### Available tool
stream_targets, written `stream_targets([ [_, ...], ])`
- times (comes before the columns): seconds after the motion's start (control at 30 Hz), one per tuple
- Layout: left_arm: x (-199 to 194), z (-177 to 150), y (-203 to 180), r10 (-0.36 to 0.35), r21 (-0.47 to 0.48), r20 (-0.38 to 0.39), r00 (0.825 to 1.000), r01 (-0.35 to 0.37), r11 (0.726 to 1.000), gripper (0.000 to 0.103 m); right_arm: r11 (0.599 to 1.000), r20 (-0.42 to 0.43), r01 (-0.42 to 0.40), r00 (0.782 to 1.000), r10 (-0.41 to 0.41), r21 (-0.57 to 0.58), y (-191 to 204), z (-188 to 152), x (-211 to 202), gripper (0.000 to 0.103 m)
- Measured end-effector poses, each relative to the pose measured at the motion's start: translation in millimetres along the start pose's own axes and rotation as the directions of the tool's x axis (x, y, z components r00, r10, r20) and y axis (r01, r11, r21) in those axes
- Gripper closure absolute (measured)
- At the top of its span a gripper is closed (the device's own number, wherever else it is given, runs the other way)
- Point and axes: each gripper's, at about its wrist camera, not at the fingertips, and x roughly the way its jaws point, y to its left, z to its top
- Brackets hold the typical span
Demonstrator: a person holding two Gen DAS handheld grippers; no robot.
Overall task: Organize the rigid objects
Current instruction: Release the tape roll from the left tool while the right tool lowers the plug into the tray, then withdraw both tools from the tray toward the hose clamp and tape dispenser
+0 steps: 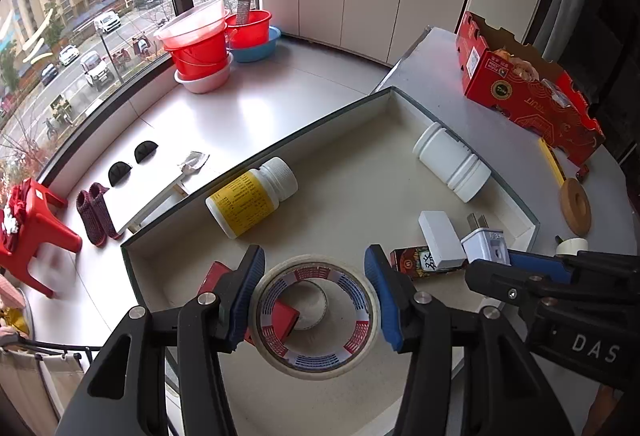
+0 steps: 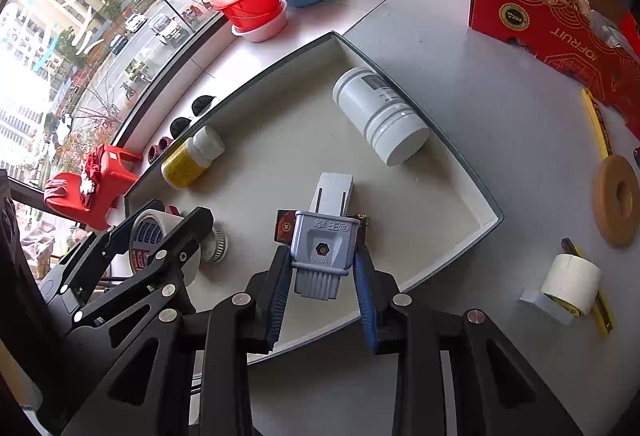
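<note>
My left gripper [image 1: 314, 300] is shut on a white tape roll [image 1: 372, 320] with a red and blue printed core, both blue pads pressing its outer rim. It hangs low over the near left corner of the beige tray [image 1: 532, 226]. Through its hole I see a small red box [image 1: 282, 320] and a metal ring [image 2: 216, 244]. My right gripper [image 2: 322, 268] is shut on a grey-blue plug [image 2: 322, 248], over a white adapter block [image 2: 334, 192] and a dark card box [image 1: 412, 262]. A yellow-labelled bottle [image 1: 252, 198] and a white jar [image 2: 380, 120] lie in the tray.
On the grey table to the right of the tray stand a red fruit carton [image 2: 552, 8], a wooden ring [image 2: 616, 200], a yellow ruler [image 2: 596, 124] and a small white paper roll [image 2: 570, 280]. Beyond the table's left edge are buckets [image 1: 200, 44] and a red stool [image 1: 36, 232].
</note>
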Motion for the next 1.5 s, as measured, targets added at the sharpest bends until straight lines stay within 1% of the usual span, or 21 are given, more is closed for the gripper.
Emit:
stream_targets([
  [0.2,7,1,-2,0.002,0.004,-0.008,1.0,-0.001,1.0,0.047,1.0,-0.007,0.008,1.0,-0.008,0.004,-1,1,5,0.07],
  [0.33,11,2,-4,0.017,0.02,-0.008,1.0,-0.017,1.0,0.047,1.0,-0.014,0.017,1.0,-0.016,0.011,-4,3,11,0.07],
  [0.53,17,2,-6,0.012,0.032,-0.012,1.0,-0.012,0.999,0.047,0.998,0.002,0.057,0.998,-0.057,-0.003,-1,4,14,0.07],
  [0.6,15,1,-7,0.028,0.041,0.002,1.0,-0.028,0.999,0.04,0.998,0.013,0.066,0.998,-0.066,-0.007,1,4,13,0.07],
  [0.63,14,1,-7,0.047,0.043,0.014,0.999,-0.048,0.998,0.031,0.998,0.012,0.067,0.998,-0.067,-0.008,2,4,13,0.069],
  [0.67,12,1,-6,0.082,0.039,0.028,0.996,-0.083,0.996,0.023,0.996,0.015,0.083,0.996,-0.083,-0.006,1,4,12,0.061],
  [0.7,11,1,-3,0.101,0.033,0.037,0.994,-0.103,0.994,0.02,0.995,0.025,0.103,0.994,-0.103,-0.003,0,3,10,0.05],
  [0.73,10,2,0,0.102,0.025,0.04,0.994,-0.103,0.994,0.019,0.994,0.04,0.113,0.993,-0.113,-0.002,-1,3,7,0.043],
  [0.77,10,3,4,0.093,0.016,0.035,0.995,-0.094,0.995,0.016,0.993,0.056,0.115,0.992,-0.115,0.0,-3,2,4,0.028],
  [0.8,10,3,7,0.08,0.007,0.025,0.996,-0.08,0.997,0.012,0.994,0.07,0.113,0.991,-0.113,0.004,-4,1,0,0.021],
  [0.83,10,4,9,0.075,-0.003,0.02,0.997,-0.075,0.997,0.004,0.994,0.081,0.108,0.991,-0.108,0.007,-4,0,-3,0.018],
  [0.87,10,3,12,0.082,-0.012,0.022,0.996,-0.082,0.997,0.0,0.994,0.086,0.105,0.991,-0.106,0.01,-5,-1,-5,0.018],
  [1.03,6,-1,18,0.069,-0.04,0.027,0.997,-0.068,0.997,0.0,0.995,0.094,0.101,0.99,-0.102,0.007,-3,-8,-13,0.018],
  [1.13,3,-2,14,0.082,-0.018,0.03,0.996,-0.082,0.996,0.0,0.996,0.093,0.092,0.991,-0.092,0.003,0,-9,-13,0.018],
  [1.2,1,-3,12,0.074,-0.007,0.03,0.997,-0.074,0.997,0.0,0.996,0.092,0.09,0.992,-0.089,-0.001,2,-11,-15,0.018],
  [1.5,-11,-4,8,0.084,-0.002,0.04,0.996,-0.084,0.996,0.0,0.996,0.1,0.089,0.991,-0.088,-0.007,5,-18,-25,0.018],
])
